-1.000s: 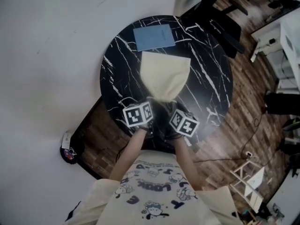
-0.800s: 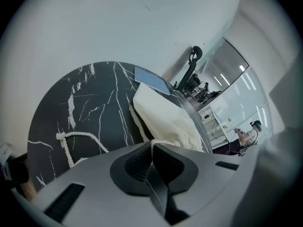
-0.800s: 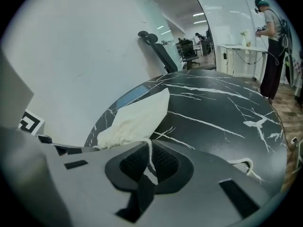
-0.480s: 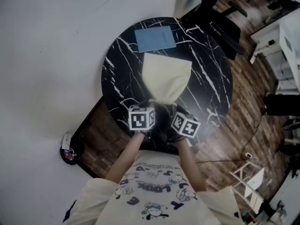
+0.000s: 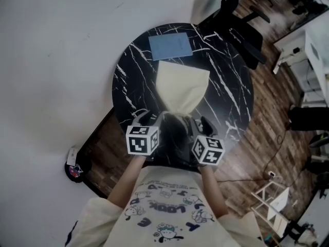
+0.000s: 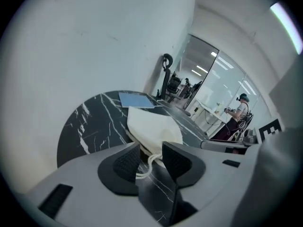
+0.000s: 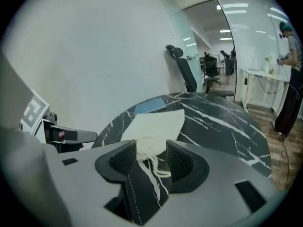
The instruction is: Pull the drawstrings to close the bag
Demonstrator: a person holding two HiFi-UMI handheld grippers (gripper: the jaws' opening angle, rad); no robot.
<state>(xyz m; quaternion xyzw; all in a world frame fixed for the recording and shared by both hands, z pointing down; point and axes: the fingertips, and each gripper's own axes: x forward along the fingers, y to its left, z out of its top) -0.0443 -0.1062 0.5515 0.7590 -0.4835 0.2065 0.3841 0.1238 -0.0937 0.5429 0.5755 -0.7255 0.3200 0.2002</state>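
Bag (image 5: 182,89) lies on the worktop (image 5: 231,86) just ahead of both grippers, cinched neck nearest, long axis running away. Left gripper (image 6: 151,156) and right gripper (image 7: 151,157) are opening; slack drawstrings (image 6: 147,164) lie between the jaws, unpinched. Versus a second ago: both cords released, grippers drawn back and apart.

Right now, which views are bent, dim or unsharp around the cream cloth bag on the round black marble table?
Head view: dim and grey, the cream cloth bag clear but its gathered neck fading into a dark blur; left gripper view: strong fisheye, black corners, the round black marble table curved; right gripper view: same bending, bright ceiling lights glaring.
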